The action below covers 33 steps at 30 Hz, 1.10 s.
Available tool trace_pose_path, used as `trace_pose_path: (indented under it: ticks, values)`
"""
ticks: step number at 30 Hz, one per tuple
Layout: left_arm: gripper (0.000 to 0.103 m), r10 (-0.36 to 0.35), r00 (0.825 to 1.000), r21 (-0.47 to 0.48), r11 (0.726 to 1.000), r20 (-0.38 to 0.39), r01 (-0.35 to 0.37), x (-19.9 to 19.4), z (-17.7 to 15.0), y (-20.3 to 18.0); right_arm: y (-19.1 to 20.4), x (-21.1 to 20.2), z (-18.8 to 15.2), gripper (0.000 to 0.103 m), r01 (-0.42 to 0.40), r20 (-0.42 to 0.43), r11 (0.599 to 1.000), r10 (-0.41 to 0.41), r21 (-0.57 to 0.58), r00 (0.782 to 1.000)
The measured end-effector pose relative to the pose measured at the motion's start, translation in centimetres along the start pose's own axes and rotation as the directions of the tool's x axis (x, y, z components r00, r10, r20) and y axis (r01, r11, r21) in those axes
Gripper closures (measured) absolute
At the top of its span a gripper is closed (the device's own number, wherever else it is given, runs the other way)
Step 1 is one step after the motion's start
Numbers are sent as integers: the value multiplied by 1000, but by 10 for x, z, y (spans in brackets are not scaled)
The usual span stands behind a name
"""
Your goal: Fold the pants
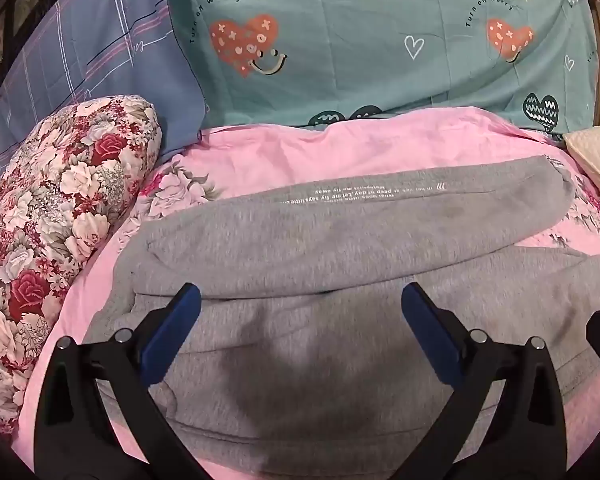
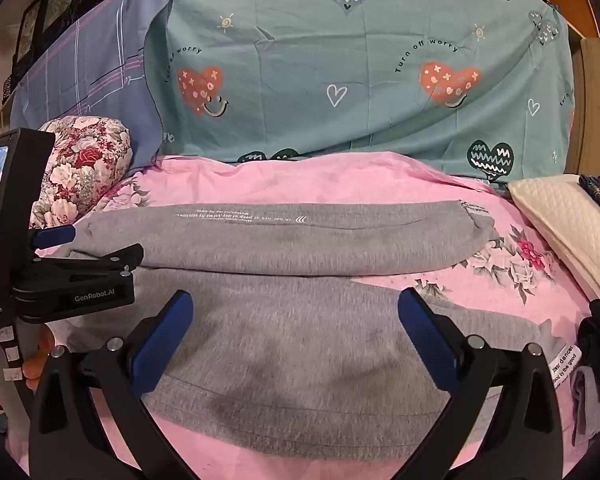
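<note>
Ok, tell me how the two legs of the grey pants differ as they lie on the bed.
The far leg carries a line of small white print along its length; the near leg shows none. The far leg's cuff ends short, on the pink floral sheet; the near leg runs further right, to a white label. The far leg overlaps the near leg's upper edge. Both are plain grey knit, lying flat side by side.

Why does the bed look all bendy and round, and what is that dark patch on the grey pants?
In both wrist views the fisheye lens bows straight edges and blackens the corners. In the left wrist view, the dark patch on the grey pants looks like a shadow under the open left tool. In the right wrist view, a similar patch lies under the open right tool, and the print on the teal sheet stays sharp.
</note>
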<state>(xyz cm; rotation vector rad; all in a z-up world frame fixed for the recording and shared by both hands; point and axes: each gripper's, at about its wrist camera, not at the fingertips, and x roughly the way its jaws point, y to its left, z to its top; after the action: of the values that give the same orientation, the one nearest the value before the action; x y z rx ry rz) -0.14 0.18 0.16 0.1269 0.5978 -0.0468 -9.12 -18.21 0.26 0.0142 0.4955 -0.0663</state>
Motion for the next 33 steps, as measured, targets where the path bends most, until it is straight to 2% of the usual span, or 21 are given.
trace_pose_path:
  ticks: [6,33]
  values:
    - [2,3,999,30,1000,-37,-2,7,-2,-4,-2,2,3,1,0,0,1000,0,-6,1000]
    - [2,15,999,28,1000,-43,-14,12,-5,1,5,4,-5,1,0,-7,1000,-1,-23,1000]
